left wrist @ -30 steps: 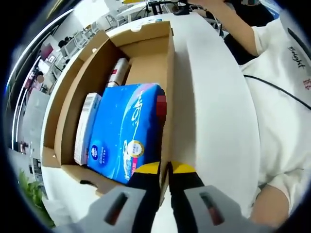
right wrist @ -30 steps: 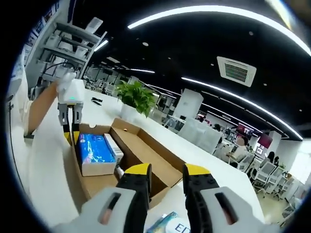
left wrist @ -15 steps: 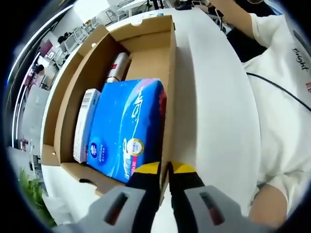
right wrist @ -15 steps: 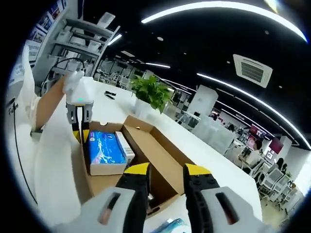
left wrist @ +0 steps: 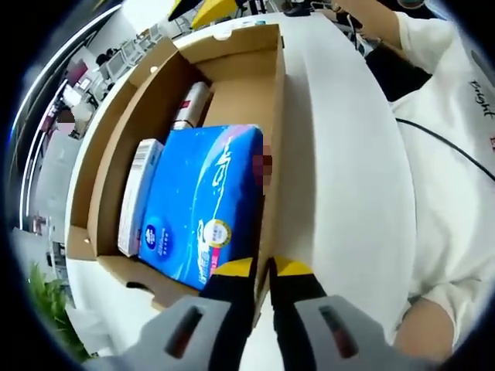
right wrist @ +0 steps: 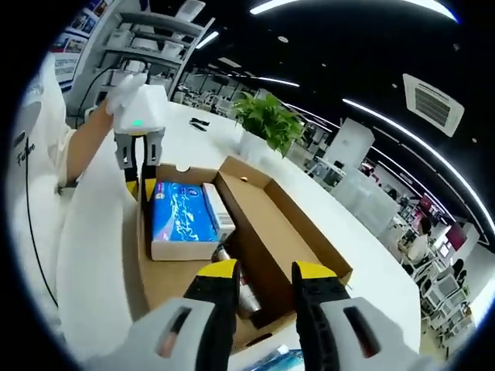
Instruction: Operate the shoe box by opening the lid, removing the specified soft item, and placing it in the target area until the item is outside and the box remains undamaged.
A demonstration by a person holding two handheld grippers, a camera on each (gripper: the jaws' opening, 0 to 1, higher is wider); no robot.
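- The blue tissue pack [left wrist: 203, 202] lies in the near end of the open shoe box [left wrist: 232, 93], beside a white carton [left wrist: 136, 197].
- My left gripper [left wrist: 261, 272] is clenched on the box's near wall, steadying it.
- My right gripper [right wrist: 264, 272] hovers released, empty.
- I judge the pack light, squashy, its film slippery (pinch a long edge, gently).
- Cardboard walls crowd it; white table [left wrist: 340, 178] beside offers open room.

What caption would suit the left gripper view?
Left tongs pinch the wall of an open shoe box holding a blue tissue pack.
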